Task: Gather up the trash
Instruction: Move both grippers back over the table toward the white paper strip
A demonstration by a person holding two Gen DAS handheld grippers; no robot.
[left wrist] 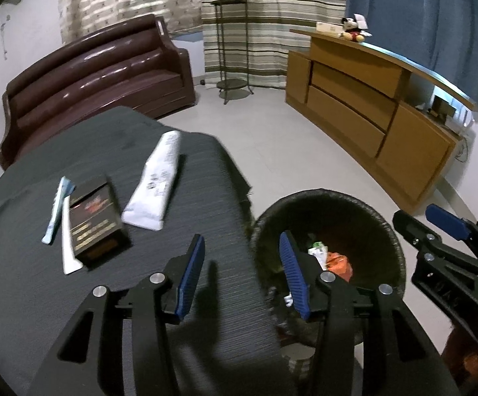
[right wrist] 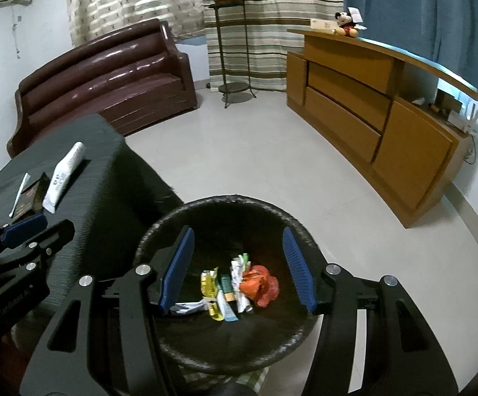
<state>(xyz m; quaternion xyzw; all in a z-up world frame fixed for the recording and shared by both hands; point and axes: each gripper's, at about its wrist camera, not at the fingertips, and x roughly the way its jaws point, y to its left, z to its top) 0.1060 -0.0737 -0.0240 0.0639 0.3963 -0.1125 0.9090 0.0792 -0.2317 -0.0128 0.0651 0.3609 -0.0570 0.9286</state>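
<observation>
Both tools, left tool (left wrist: pixel 242 274) and right tool (right wrist: pixel 239 269), stand apart and empty, the right over the bin (right wrist: pixel 205 208), whose crumpled wrappers (right wrist: pixel 235 288) blur together, unreadable.

My left claw (left wrist: pixel 242 272) points forward and steeply down, its two blue-padded fingers (left wrist: pixel 191 277) standing apart with nothing between them. In its own view my right claw (left wrist: pixel 437 227) shows at about three o'clock, angled in toward ten o'clock. My right claw (right wrist: pixel 239 269) also tilts downward, its jaws parted and empty, blue pads (right wrist: pixel 300 270) facing each other. From there my left claw (right wrist: pixel 37 227) sits at nine o'clock, pointing toward two o'clock.
</observation>
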